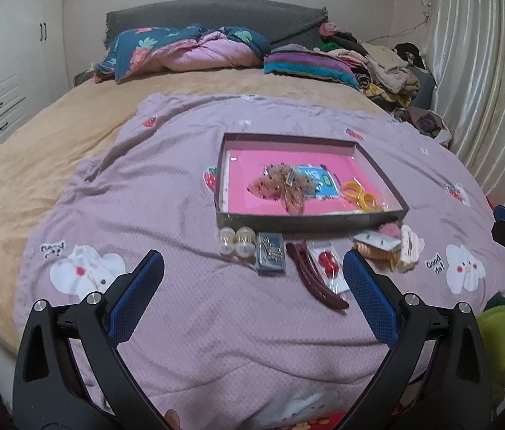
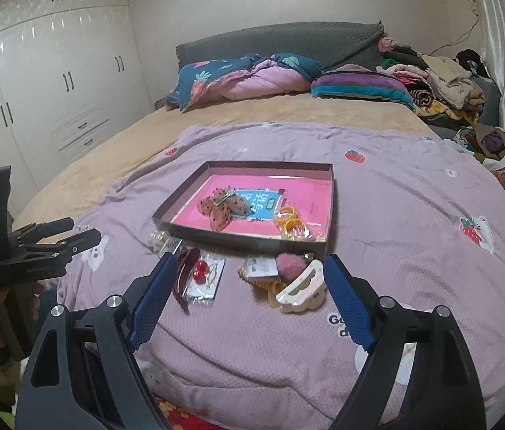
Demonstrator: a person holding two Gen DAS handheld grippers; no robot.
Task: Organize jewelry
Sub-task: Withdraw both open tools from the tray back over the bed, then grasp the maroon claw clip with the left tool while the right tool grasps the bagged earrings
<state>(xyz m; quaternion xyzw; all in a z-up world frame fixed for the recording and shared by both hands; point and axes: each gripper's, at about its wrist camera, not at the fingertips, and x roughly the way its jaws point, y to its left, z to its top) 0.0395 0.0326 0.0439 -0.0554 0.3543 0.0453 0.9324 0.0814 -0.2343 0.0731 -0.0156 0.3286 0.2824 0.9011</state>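
both grippers above the bed, jaws apart, nothing held.
left gripper (image 1: 252, 268) and right gripper (image 2: 248, 272) face the shallow box (image 2: 325, 247) on the lilac quilt (image 1: 180, 197); loose hair clips (image 2: 302, 286), possibly earrings too, lie just before it.

A flat box (image 1: 309, 219) with a pink bottom holds a brown bow (image 1: 281, 186) and yellow rings (image 1: 360, 193). In front lie pearl clips (image 1: 236, 242), a dark red clip (image 1: 315, 279) and a cream clip (image 2: 302, 286).
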